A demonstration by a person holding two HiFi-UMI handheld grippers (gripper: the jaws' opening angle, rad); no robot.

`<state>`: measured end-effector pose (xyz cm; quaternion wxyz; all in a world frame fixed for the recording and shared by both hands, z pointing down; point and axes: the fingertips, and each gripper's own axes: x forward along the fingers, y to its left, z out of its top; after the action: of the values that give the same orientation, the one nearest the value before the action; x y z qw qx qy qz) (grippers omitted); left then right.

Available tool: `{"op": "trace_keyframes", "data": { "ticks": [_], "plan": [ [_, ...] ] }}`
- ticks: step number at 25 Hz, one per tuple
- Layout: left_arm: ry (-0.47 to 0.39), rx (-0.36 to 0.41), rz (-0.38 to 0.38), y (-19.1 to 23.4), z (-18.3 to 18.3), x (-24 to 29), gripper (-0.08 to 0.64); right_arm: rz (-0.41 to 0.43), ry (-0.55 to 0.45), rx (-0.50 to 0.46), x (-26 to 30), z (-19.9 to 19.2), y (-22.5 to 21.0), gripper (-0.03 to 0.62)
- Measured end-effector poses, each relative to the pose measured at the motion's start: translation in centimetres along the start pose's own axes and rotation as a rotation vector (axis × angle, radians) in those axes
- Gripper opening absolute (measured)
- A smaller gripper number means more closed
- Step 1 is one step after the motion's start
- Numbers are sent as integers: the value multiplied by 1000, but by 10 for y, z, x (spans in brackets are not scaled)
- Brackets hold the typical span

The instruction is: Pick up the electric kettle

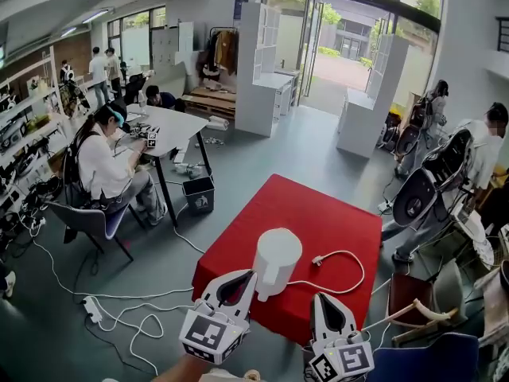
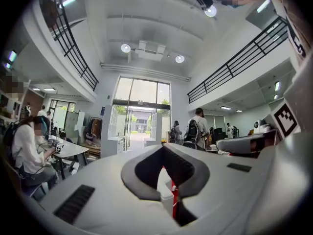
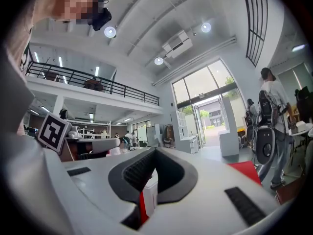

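Two grippers are being held low in front of the red desk (image 1: 334,217), both pointing level toward the white electric kettle (image 1: 276,261), which is standing upright near the front edge of the desk. The jaws of the left gripper (image 1: 250,277) are being pressed together, and the jaws of the right gripper (image 1: 320,301) are looking closed in the same way; nothing is being clamped by either. In the head view the left gripper is being shown just beside the lower body of the kettle, but contact cannot be judged. The white cord (image 1: 354,281) is lying loose on the desk to the right of the kettle, with its plug free, so a lift is probably not being hindered. An opening of the jaws is being judged necessary before any grip.
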<state>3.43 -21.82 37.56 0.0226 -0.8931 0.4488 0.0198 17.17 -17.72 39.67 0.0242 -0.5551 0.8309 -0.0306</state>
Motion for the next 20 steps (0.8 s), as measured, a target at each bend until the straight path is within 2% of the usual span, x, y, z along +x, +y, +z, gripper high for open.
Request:
{"op": "trace_keyframes", "data": {
  "ticks": [4, 9, 12, 16, 20],
  "plan": [
    [-2, 14, -7, 8, 10, 13, -14, 5, 0, 4, 14, 5, -4, 18],
    [16, -26, -43, 11, 10, 27, -14, -7, -5, 8, 28, 6, -8, 18],
    [-7, 8, -42, 19, 11, 32, -14, -16, -3, 10, 34, 5, -8, 18],
    [0, -3, -63, 19, 10, 38, -14, -28, -4, 13, 40, 4, -10, 18],
    [-4, 20, -85, 19, 8, 44, -5, -37, -4, 14, 44, 3, -12, 18]
  ]
}}
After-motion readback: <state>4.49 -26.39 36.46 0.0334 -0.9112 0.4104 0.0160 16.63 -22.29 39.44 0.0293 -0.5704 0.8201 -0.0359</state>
